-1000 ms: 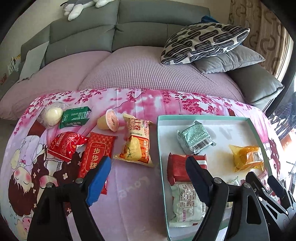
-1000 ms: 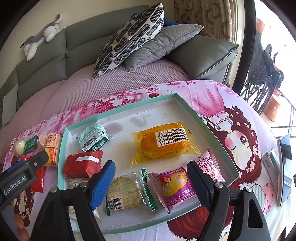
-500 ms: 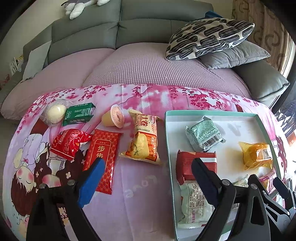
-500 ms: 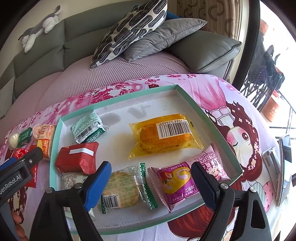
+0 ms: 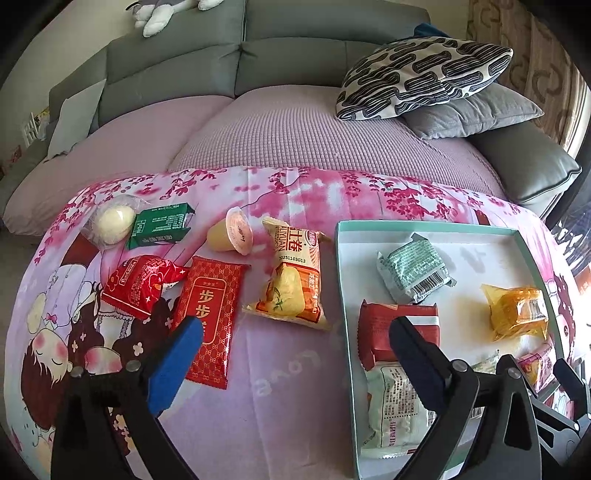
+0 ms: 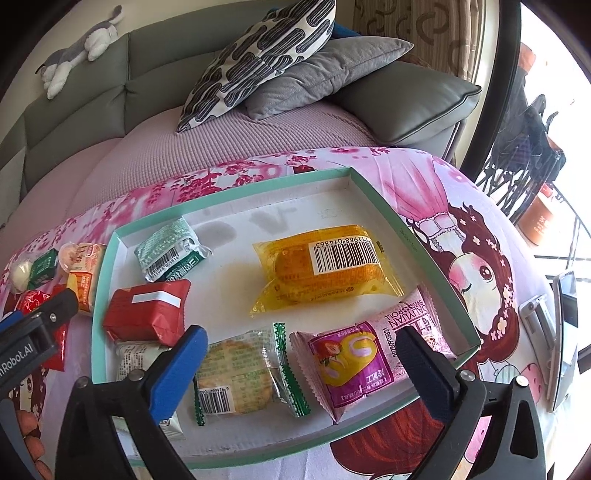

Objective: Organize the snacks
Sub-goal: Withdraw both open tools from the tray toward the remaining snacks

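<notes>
Pose: both tilted down | left hand-held gripper (image 5: 295, 341), right hand-held gripper (image 6: 303, 345) empty, just opening

In the left wrist view the right tool (image 5: 569, 387), at four o'clock, is cut off by the picture's edge and hides part of the pink packet (image 5: 535, 365). A tool arm covers the white packet (image 5: 395, 406) and the red packet (image 5: 384, 328) in part. The plush toy (image 5: 166, 11) at twelve o'clock is cropped.

bright daylight enters from the window (image 6: 546, 155) at far right, blown out to white glare there. soft shadows lie inside the box (image 6: 229, 291). both views are sharp, with fisheye bending and dark corners at the edges.
</notes>
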### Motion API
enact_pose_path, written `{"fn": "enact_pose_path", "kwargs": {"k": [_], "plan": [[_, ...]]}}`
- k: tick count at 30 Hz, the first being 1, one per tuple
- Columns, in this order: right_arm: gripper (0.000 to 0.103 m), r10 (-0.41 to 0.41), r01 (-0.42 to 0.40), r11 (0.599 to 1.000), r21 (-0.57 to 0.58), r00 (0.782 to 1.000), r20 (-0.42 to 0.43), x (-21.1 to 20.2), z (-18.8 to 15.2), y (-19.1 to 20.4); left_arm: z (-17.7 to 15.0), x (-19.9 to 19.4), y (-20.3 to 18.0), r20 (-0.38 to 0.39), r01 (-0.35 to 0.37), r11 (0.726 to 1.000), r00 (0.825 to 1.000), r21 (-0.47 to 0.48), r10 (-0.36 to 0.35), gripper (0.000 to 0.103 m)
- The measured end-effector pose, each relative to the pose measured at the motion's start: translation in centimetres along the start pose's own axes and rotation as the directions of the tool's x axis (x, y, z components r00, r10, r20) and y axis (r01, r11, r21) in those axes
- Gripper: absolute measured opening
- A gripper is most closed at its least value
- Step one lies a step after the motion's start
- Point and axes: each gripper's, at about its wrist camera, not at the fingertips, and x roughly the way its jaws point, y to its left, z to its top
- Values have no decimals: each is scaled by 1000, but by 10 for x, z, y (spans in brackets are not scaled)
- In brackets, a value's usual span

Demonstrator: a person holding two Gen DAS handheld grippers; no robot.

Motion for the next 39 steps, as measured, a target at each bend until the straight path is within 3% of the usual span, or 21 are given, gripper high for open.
{"fn": "enact_pose_path", "kwargs": {"k": [21,35,39], "plan": [[103,19,-19,999,-34,1000,-3,1,-2,14,-2,0,13,-8,-12,1000,1000,3,12,101],[103,82,-80,993,-82,996,24,-8,-4,57,-1,-9,64,5,-43,996,999,-73,43,101],[103,123,-118,985,-122,992,37,-13,-5,78,-2,-14,95,16,-86,988,996,-129,89,101]]}}
